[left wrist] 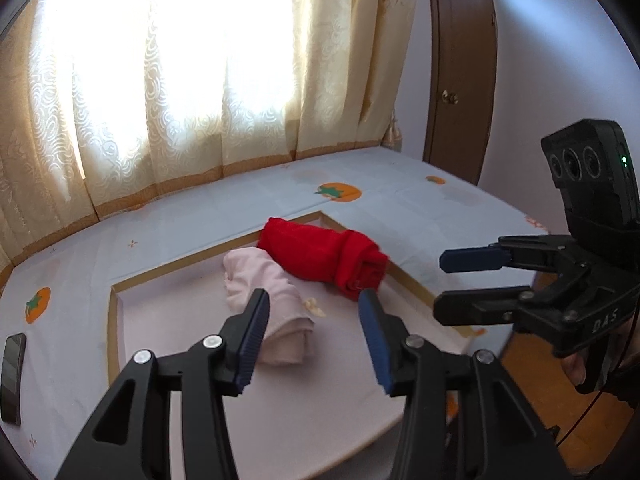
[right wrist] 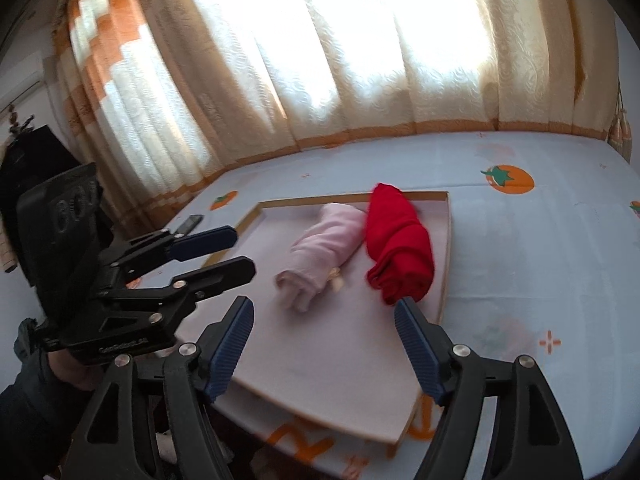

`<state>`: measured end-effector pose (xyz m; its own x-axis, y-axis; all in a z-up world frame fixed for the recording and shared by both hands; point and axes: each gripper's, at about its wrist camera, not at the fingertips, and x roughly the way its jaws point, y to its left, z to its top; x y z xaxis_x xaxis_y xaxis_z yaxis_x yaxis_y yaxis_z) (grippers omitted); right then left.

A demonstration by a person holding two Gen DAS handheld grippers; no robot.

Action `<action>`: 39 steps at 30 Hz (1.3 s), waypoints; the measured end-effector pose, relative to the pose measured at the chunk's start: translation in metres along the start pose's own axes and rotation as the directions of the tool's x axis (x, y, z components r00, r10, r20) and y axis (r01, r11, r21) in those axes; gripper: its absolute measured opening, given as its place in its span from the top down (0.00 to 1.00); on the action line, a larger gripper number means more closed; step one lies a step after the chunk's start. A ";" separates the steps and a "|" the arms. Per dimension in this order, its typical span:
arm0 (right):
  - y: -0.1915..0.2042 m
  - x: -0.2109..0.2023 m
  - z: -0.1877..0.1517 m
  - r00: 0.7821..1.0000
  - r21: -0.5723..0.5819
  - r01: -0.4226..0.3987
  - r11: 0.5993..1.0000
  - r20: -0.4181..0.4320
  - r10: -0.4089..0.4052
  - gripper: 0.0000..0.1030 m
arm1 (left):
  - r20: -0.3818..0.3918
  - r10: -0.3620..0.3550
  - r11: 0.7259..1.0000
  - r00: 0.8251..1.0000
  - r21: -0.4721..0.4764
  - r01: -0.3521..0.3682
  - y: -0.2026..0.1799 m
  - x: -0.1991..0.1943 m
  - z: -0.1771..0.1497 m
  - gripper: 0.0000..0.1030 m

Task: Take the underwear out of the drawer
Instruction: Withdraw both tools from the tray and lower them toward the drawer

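The left wrist view shows the left gripper (left wrist: 314,312) at the lower centre of the frame, its jaws parted and nothing between them; the blue pads (left wrist: 252,340) press on no cloth. The right gripper (left wrist: 452,280) enters from the right edge of the same frame, also released and empty. In the right wrist view the right gripper (right wrist: 324,340) occupies the lower centre, with the left gripper (right wrist: 236,250) at the left edge. Just beyond the fingertips, in mid frame, lies a shallow tray (right wrist: 446,248) with a wooden rim, resting on a pale sheet (right wrist: 540,264) printed with orange fruit. On the tray lie two rolled garments, touching side by side: a pink roll (right wrist: 324,252) and a red roll (right wrist: 400,248). Whether this tray is the drawer, or a surface receiving items, cannot be told. Judgement: neither roll is held, so if the tray is the drawer, removal remains to be done for both. A phone (left wrist: 12,376) lies at the lower left. Curtains (left wrist: 160,80) fill the upper frame.
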<state>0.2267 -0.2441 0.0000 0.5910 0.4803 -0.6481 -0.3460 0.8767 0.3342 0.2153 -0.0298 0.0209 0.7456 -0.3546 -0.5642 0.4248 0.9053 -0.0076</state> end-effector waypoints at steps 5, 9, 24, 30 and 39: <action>0.021 -0.028 -0.012 0.999 -0.024 -0.034 0.999 0.032 0.035 0.26 | 0.035 -0.024 1.000 0.999 -0.014 0.024 -0.009 -0.031 -0.011 0.50; 0.034 -0.045 -0.023 0.997 -0.044 -0.053 0.998 0.049 0.055 0.24 | 0.050 -0.028 1.000 0.998 -0.010 0.028 -0.017 -0.052 -0.023 0.48; 0.047 -0.048 -0.106 0.998 -0.071 -0.059 0.996 0.003 0.060 0.23 | 0.012 0.025 0.997 1.000 -0.079 -0.024 -0.020 -0.093 -0.108 0.45; 0.035 -0.040 -0.133 0.998 -0.037 -0.052 0.998 -0.034 0.051 0.23 | -0.023 0.065 0.985 0.998 -0.157 -0.068 -0.010 -0.097 -0.145 0.45; 0.037 -0.023 -0.160 0.993 -0.096 -0.010 0.995 -0.114 -0.001 0.23 | -0.100 0.111 0.973 0.989 -0.192 -0.129 -0.006 -0.094 -0.190 0.45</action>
<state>0.0841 -0.2270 -0.0826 0.5041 0.4731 -0.7225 -0.4202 0.8653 0.2734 0.0451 0.0423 -0.0829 0.7327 -0.2268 -0.6416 0.2191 0.9713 -0.0931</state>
